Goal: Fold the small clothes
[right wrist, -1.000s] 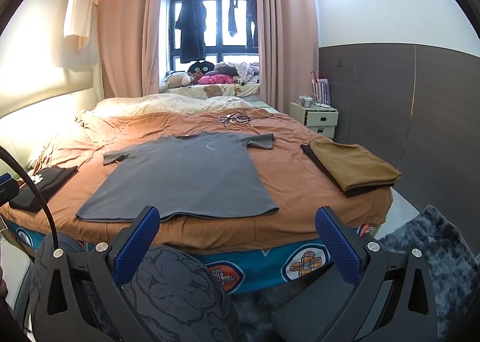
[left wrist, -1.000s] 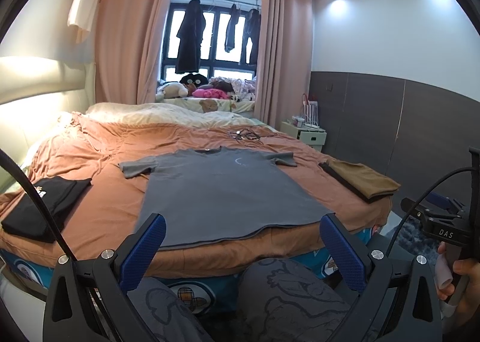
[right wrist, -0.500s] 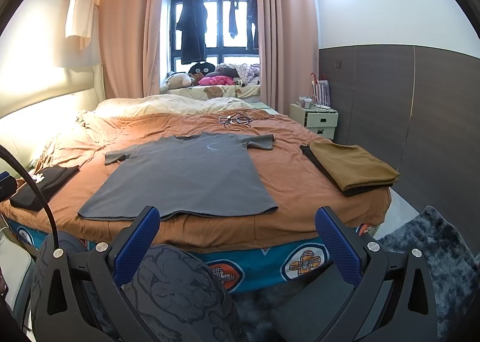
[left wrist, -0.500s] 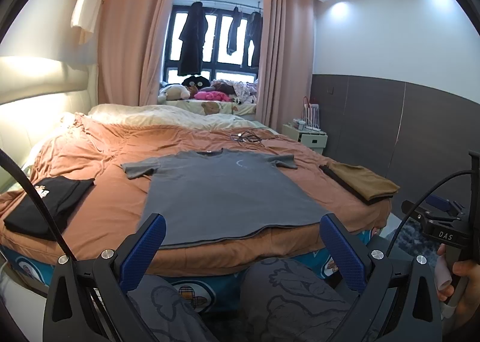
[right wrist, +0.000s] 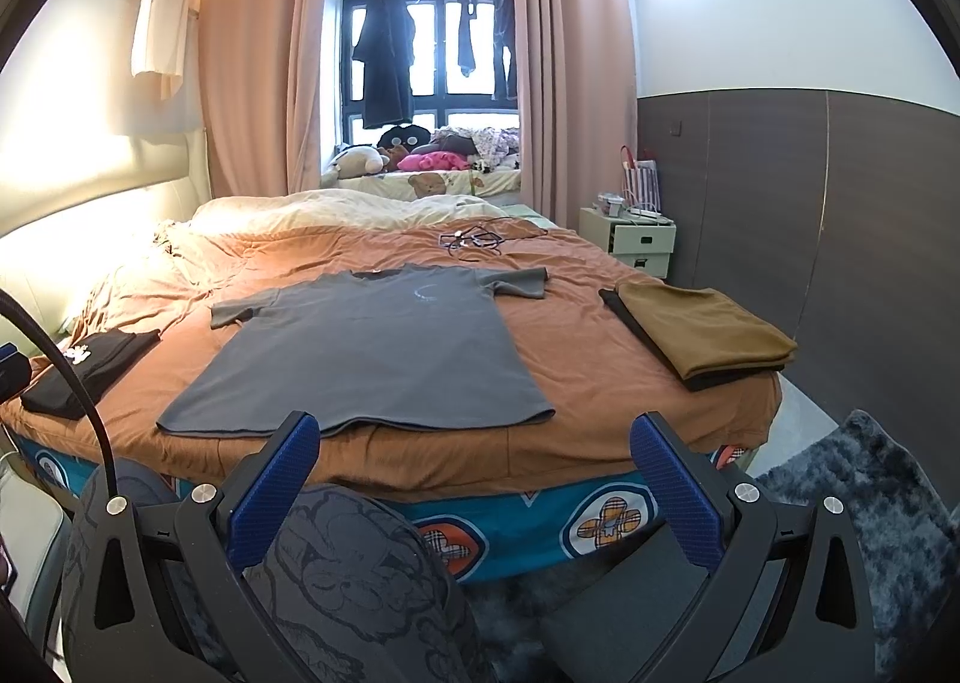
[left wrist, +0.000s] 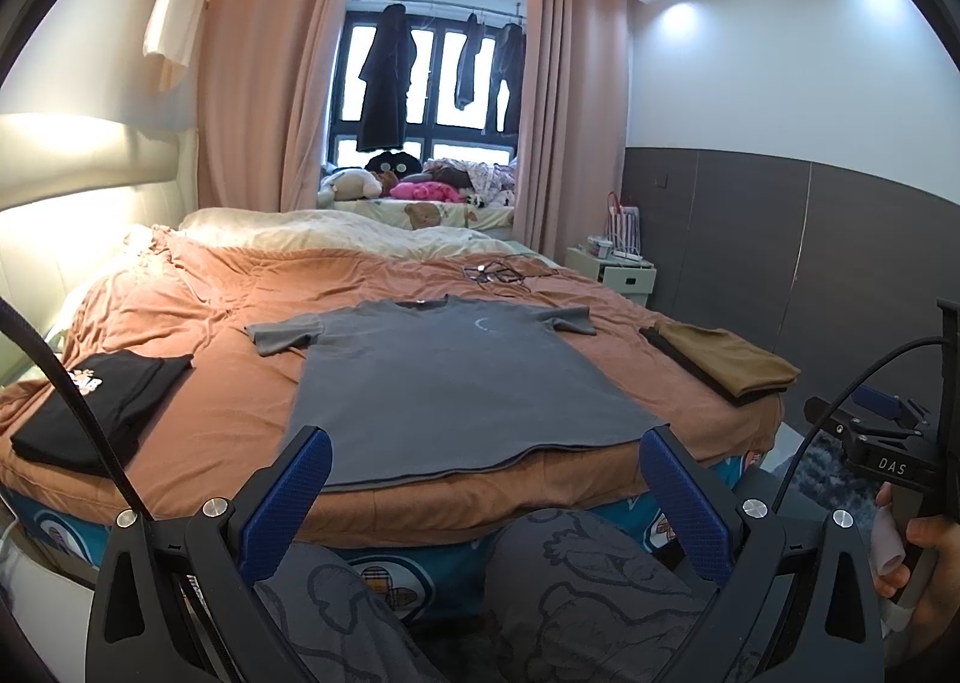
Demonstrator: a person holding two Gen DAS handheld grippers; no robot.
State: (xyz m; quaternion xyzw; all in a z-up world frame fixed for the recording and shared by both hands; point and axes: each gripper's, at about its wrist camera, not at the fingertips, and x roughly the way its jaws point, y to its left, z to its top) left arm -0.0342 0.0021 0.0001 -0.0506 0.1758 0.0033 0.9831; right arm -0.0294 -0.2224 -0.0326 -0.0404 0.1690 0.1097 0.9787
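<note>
A grey T-shirt (left wrist: 456, 383) lies spread flat, front up, on the orange bedspread (left wrist: 228, 407), collar at the far side and hem at the near edge; it also shows in the right wrist view (right wrist: 372, 353). My left gripper (left wrist: 480, 455) is open and empty, held short of the bed over the shirt's hem. My right gripper (right wrist: 474, 443) is open and empty, also short of the bed edge, near the hem's right part. The right gripper's body (left wrist: 888, 461) shows at the right of the left wrist view.
A folded black garment (left wrist: 96, 407) lies at the bed's left. A folded brown and black stack (right wrist: 702, 329) lies at the right edge. Cables (right wrist: 474, 239) lie beyond the shirt. My knees (left wrist: 570, 581) are below the grippers. A nightstand (right wrist: 636, 239) and a shaggy rug (right wrist: 870, 491) are at the right.
The left wrist view has tilted up slightly, so the bed sits a little lower in frame. The right gripper has barely moved. Both stay open.
</note>
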